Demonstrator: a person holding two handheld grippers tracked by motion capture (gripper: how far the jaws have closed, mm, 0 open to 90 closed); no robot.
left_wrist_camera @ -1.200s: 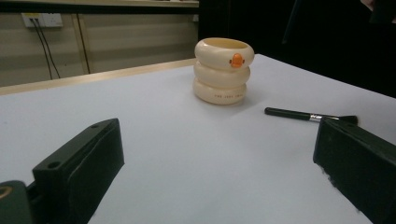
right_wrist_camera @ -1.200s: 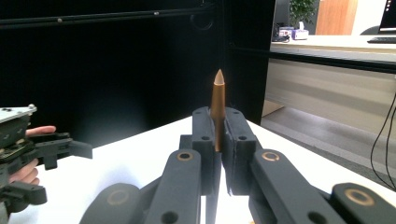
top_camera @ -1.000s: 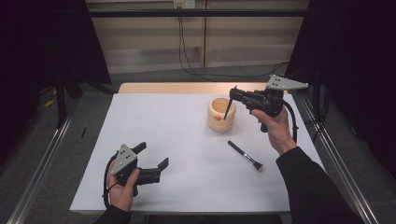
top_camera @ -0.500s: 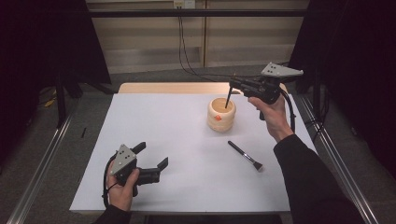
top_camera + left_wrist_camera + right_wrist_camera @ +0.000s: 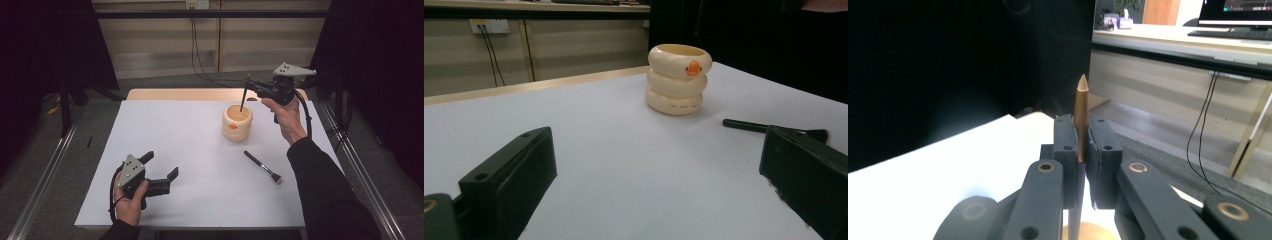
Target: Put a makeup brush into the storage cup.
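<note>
Above the cream cup (image 5: 237,122), near the far right of the white worktop (image 5: 175,130), the right claw (image 5: 248,86) is clamped on a thin brush (image 5: 243,100). That brush hangs almost upright, with its dark lower end just over or just inside the cup's mouth; which of the two cannot be told. From the right gripper view, its golden pointed handle end (image 5: 1081,117) rises between the two pressed pads. The cup is a stack of three rounded rings with a small orange mark on its side (image 5: 694,68). A second brush (image 5: 263,167) lies flat on the worktop near the cup, on the person's side of it, bristles toward the right front. Down at the near left, the left claw (image 5: 160,165) rests low on the worktop, its jaws wide apart and nothing between them.
</note>
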